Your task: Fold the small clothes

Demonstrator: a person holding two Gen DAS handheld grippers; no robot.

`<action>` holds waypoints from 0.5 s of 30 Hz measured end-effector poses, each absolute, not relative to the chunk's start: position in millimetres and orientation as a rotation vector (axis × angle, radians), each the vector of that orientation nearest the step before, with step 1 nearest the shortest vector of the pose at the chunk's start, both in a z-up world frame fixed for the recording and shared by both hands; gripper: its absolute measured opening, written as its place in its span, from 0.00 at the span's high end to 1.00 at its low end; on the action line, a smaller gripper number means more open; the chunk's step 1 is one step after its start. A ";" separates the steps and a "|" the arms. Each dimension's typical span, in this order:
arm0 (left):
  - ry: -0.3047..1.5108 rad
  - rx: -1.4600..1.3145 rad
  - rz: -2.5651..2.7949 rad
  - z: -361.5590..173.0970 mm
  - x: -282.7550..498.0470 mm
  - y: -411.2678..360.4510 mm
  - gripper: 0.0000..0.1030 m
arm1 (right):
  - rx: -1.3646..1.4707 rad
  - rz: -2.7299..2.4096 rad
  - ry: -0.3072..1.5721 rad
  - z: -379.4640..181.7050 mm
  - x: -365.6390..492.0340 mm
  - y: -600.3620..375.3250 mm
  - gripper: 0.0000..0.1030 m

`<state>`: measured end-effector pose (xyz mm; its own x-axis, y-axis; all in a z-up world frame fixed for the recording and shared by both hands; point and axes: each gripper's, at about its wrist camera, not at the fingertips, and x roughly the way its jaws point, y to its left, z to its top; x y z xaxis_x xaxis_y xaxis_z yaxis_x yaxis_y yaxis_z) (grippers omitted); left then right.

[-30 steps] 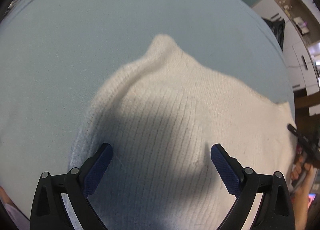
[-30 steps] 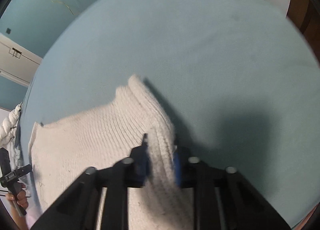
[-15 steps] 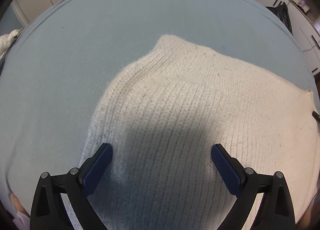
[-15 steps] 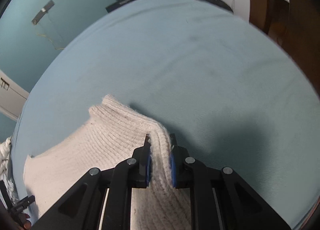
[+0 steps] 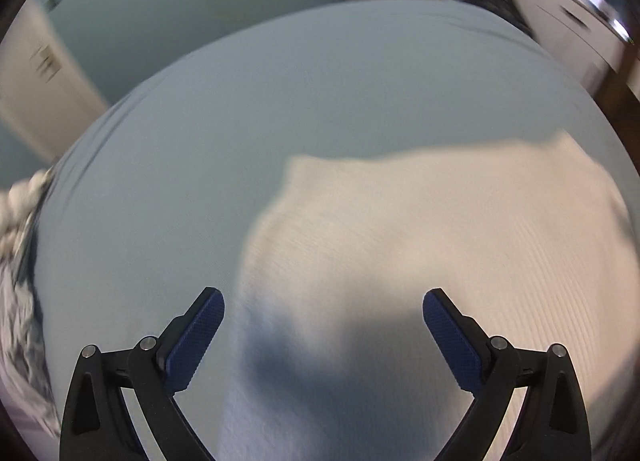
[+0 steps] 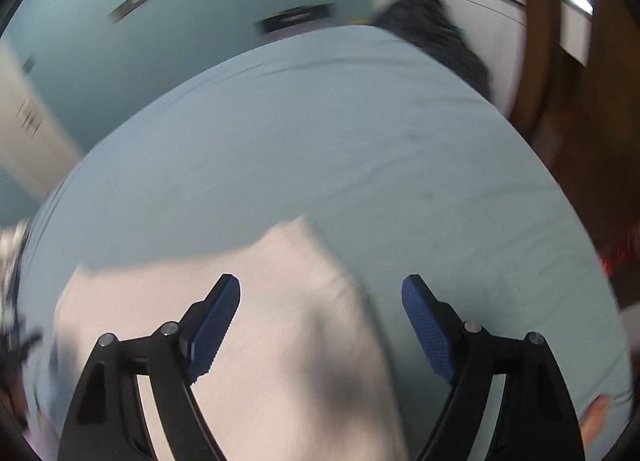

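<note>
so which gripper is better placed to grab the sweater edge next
Right, probably. The right gripper is open with the sweater edge between its fingers; the left gripper, also open, faces mostly flat knit.

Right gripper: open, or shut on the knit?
Open. The right gripper has its blue pads wide apart above the white knit, gripping nothing.

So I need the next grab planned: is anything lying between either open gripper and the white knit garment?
Nothing visible: the white knit garment lies bare on the blue bedsheet below the left gripper and right gripper.
</note>
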<state>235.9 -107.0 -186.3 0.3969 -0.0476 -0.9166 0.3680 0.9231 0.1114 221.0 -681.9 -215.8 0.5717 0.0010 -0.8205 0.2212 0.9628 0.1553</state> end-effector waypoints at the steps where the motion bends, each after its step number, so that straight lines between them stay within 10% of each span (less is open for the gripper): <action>1: 1.148 0.326 -0.300 -187.7 233.5 -115.7 0.02 | 0.228 -0.094 0.972 -209.7 211.5 -672.2 0.21; 7: 1.284 0.350 -0.483 -245.8 180.5 -157.8 0.02 | 0.133 0.138 1.065 -210.4 131.3 -601.7 0.03; 15: 1.243 0.109 -0.411 -263.9 200.1 -115.3 0.00 | -0.007 0.171 1.177 -285.8 107.0 -613.0 0.04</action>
